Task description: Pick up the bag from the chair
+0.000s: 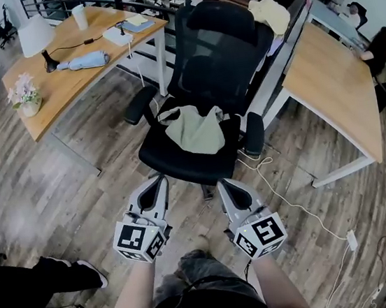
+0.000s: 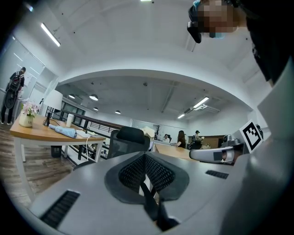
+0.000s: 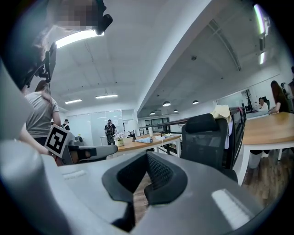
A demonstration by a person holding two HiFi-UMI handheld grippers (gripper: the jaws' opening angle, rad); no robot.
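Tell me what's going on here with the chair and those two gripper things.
A person stands before a black office chair with a hand-held gripper in each hand. The left hand-held gripper and the right hand-held gripper are both shut and empty, side by side just short of the seat's front edge. The pale green bag lies crumpled on the seat, untouched, so the pickup has not begun.

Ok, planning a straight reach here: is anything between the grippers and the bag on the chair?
Nothing visible does. The bag lies uncovered on the chair seat, and the left gripper and right gripper, both shut, hover just short of the seat's front edge. The armrests stand off to either side, clear of the line.
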